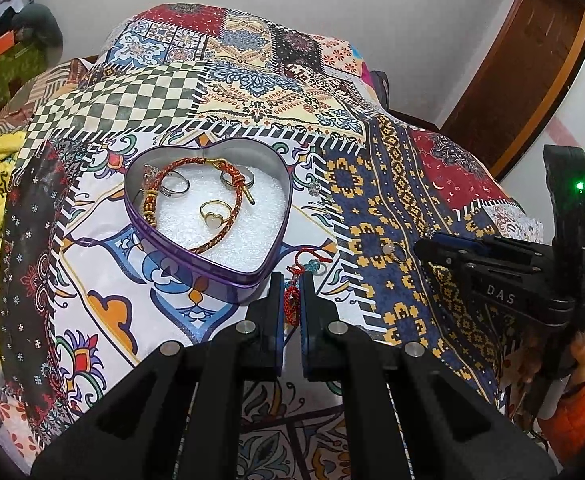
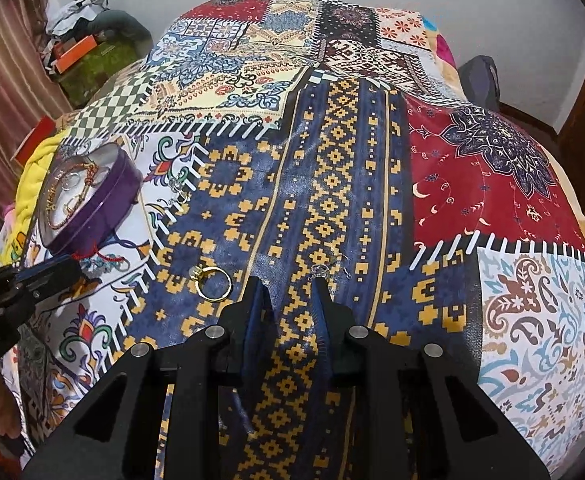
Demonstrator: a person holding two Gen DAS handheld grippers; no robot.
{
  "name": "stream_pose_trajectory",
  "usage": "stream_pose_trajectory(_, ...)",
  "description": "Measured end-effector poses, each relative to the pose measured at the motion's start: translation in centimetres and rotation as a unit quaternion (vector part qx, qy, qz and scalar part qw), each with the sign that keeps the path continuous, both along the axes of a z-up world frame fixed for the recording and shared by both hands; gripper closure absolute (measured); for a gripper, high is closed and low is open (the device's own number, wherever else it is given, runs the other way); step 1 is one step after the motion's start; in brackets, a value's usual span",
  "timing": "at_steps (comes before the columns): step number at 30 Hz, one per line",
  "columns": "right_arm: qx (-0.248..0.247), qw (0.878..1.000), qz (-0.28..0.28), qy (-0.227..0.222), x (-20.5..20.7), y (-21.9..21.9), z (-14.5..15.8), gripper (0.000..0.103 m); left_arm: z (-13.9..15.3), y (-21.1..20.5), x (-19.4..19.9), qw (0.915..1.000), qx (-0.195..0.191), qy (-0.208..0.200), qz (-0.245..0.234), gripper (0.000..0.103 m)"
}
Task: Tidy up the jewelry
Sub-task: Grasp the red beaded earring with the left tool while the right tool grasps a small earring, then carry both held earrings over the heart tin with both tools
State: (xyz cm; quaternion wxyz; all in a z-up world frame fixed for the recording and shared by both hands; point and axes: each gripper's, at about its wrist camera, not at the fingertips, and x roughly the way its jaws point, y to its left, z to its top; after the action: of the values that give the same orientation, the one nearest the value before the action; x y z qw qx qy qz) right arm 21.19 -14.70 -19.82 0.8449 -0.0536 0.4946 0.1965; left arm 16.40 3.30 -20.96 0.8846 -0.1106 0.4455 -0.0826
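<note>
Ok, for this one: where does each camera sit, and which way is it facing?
Left wrist: on the left gripper, looking forward at the heart tin; its fingers pinch a red cord bracelet; the right gripper and a hand show.
Right wrist: on the right gripper, open over the patchwork cover; the left gripper shows.
Shared: tin, gold ring.

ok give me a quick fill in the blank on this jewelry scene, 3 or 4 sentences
1. The purple tin holding the rings and the braided bracelet is shaped like a ____.
2. The left gripper is closed on a ____ cord bracelet.
3. The gold ring outside the tin lies on the ____ and yellow patch of the patchwork cloth.
4. The right gripper has its jaws ____ and holds nothing.

Missing words: heart; red; blue; open
</note>
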Motion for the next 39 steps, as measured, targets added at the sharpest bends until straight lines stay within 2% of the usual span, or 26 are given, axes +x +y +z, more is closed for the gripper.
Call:
stream_pose_trajectory(6,0.004,1.0,0.002,-0.023,0.2,-0.2,1.6,0.082,0.0,0.3,0.0,1.0,-0.006,-0.002,0.0,0.098)
stream_pose_trajectory(13,-0.028,1.0,0.003,-0.001,1.4,0.0,-0.7,0.085,0.0,0.2,0.1,0.9999,-0.012,-0.004,-0.002,0.098)
stream_pose_trajectory(15,-0.035,0.999,0.006,-0.009,1.3,0.2,-0.7,0.087,0.1,0.2,0.1,0.9999,-0.011,-0.005,-0.003,0.098)
stream_pose_trajectory(17,-0.033,0.999,0.008,-0.009,1.4,0.4,-0.8,0.094,0.2,0.2,0.1,0.9999,-0.01,-0.006,-0.004,0.098)
stream_pose_trajectory(23,-0.031,0.999,0.017,-0.011,1.0,0.6,-0.5,0.094,0.6,0.3,-0.3,0.9999,-0.008,-0.01,-0.002,0.098)
stream_pose_trajectory(31,0.014,0.999,0.028,-0.01,-1.8,0.1,1.7,0.094,2.5,0.0,-0.9,0.9996,-0.003,-0.027,-0.001,0.098)
stream_pose_trajectory(39,0.042,0.997,0.039,-0.059,-3.5,-0.1,6.2,0.094,5.7,-0.4,-2.4,0.9981,0.006,-0.061,0.001,0.098)
